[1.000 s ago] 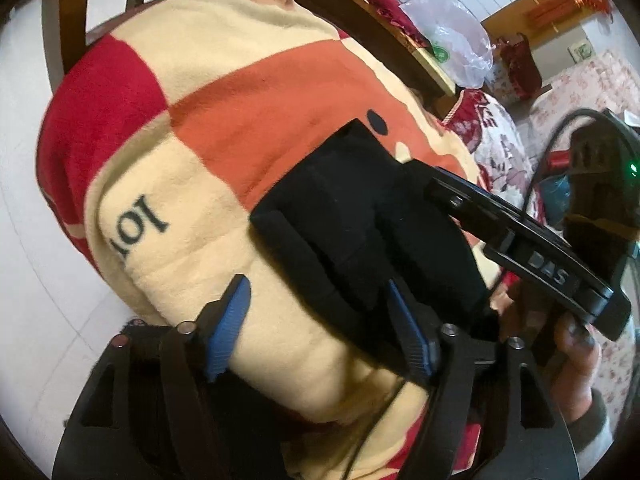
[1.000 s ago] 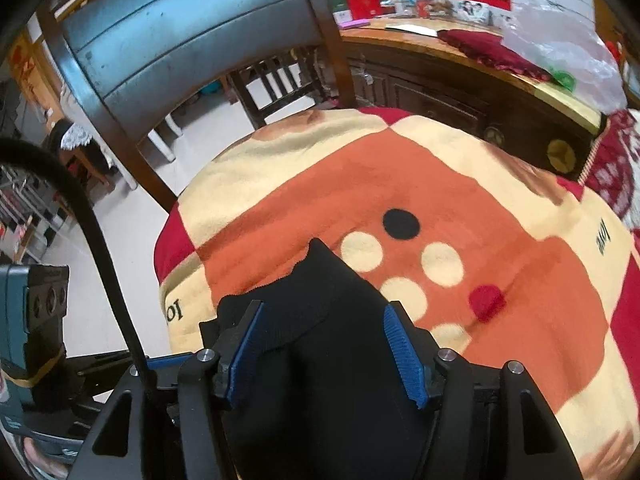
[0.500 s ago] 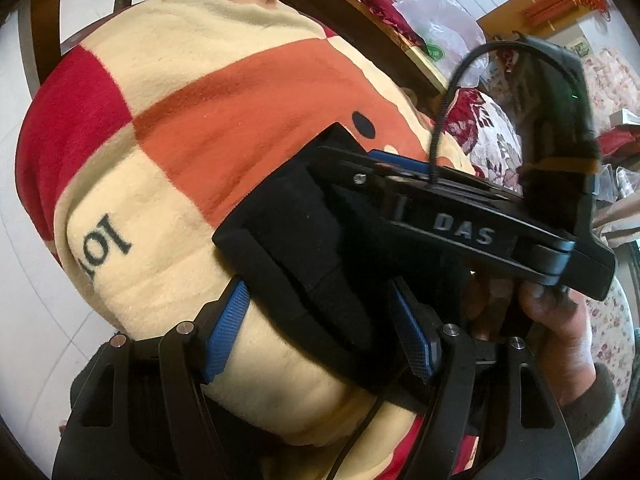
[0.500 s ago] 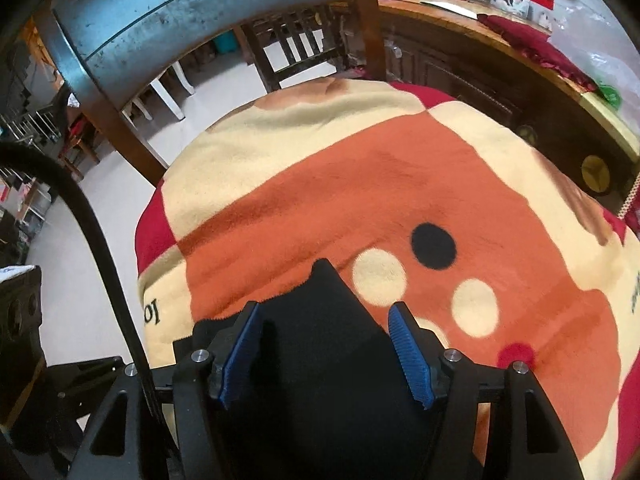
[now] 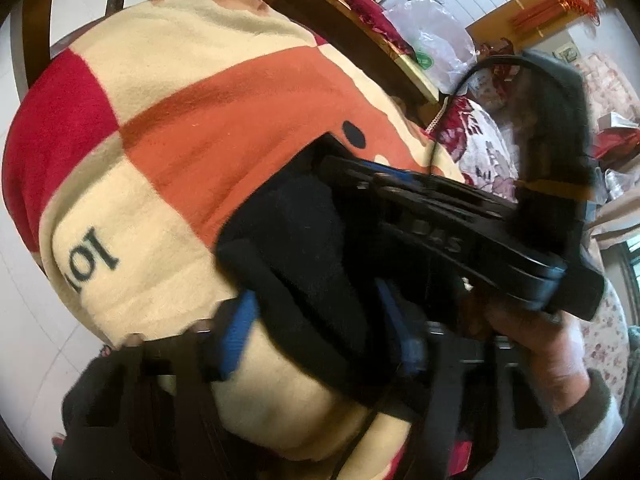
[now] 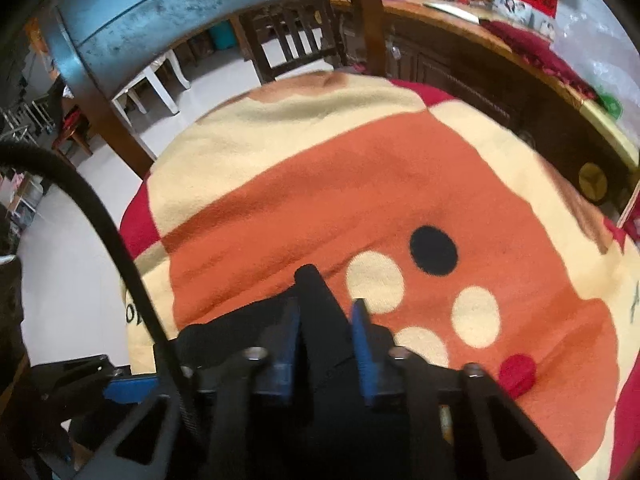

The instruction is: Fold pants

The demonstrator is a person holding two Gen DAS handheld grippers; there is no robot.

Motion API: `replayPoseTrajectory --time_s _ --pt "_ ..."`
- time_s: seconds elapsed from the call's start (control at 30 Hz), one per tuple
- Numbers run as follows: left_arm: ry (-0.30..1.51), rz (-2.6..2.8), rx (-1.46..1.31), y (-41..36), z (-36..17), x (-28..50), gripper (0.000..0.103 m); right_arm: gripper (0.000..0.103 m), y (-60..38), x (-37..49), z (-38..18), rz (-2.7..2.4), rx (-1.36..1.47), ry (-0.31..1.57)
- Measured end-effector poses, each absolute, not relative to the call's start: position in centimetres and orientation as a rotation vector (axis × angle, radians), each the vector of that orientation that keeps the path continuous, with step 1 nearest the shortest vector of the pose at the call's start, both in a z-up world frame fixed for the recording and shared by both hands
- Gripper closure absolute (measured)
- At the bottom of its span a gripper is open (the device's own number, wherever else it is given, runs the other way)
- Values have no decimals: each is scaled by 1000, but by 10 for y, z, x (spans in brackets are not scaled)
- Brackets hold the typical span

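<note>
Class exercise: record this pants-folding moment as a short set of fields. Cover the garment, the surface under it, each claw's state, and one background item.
garment: black pants, bunched in thick folds
surface: fleece blanket in orange, cream and red, with dots
left claw: open, blue pads on either side of a fold of the pants
right claw: shut on the pants, fabric pinched between its blue pads
claw positions: right claw lies over the pants, close to the left claw
background: wooden chair beyond the blanket
</note>
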State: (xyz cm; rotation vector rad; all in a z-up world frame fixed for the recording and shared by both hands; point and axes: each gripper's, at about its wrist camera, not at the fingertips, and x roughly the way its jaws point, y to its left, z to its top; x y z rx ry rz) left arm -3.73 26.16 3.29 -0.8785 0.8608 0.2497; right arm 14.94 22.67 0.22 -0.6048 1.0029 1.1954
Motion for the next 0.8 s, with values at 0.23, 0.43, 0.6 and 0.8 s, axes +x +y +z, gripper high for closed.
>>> replayPoseTrajectory --time_s 0.23,0.43,0.6,0.8 --pt "770 228 -807 256 64 -50 77 90 207 148 37 1226 -475 970" --pt "678 156 -695 235 114 -54 78 91 175 150 87 1252 -337 912" --pt "635 30 -607 200 153 -56 78 91 125 152 129 1242 -219 867" --pt "635 -157 -469 120 180 -40 78 92 38 149 157 1192 -63 812"
